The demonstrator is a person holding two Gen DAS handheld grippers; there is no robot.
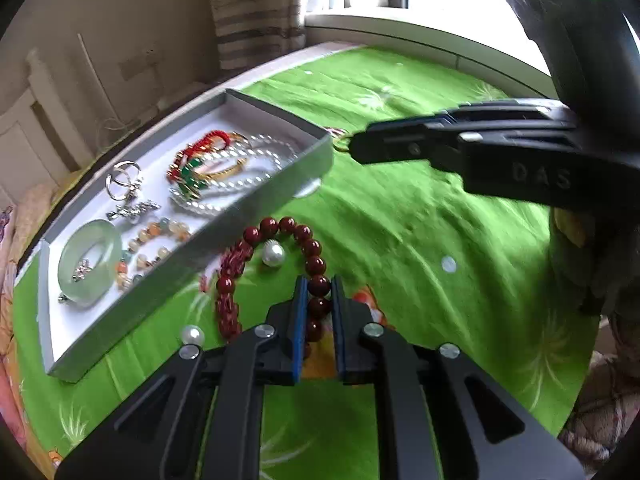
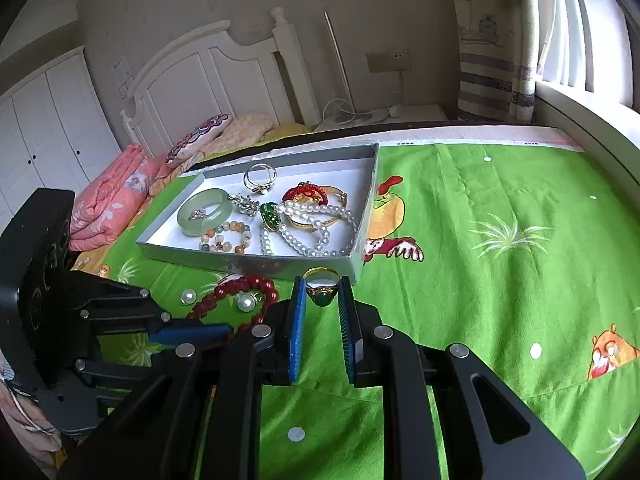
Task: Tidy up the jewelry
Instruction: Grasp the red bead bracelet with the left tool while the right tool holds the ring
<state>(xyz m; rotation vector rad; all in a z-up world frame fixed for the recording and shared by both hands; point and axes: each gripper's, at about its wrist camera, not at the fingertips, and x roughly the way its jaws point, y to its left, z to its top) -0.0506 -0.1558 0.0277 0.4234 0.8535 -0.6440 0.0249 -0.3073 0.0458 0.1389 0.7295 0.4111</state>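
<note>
A dark red bead bracelet (image 1: 276, 224) lies on the green sheet in front of the grey tray (image 1: 280, 184). My left gripper (image 1: 319, 280) is shut on one side of it, a bead pinched between the blue pads. In the right wrist view the same bracelet (image 2: 240, 282) reaches under the left gripper (image 2: 228, 330). My right gripper (image 2: 322, 282) is shut on a gold ring with a green stone (image 2: 321, 299), just in front of the tray's near wall (image 2: 256, 260). From the left wrist view the right gripper (image 1: 354, 148) hovers by the tray's corner.
The tray holds a jade bangle (image 2: 205, 210), a pearl necklace (image 2: 304, 236), a red cord bracelet, a gold bangle, silver rings and a mixed bead bracelet. Two loose pearls (image 1: 273, 255) (image 1: 193, 336) lie by the red bracelet. Pink bedding and a headboard lie beyond; a window sill runs alongside.
</note>
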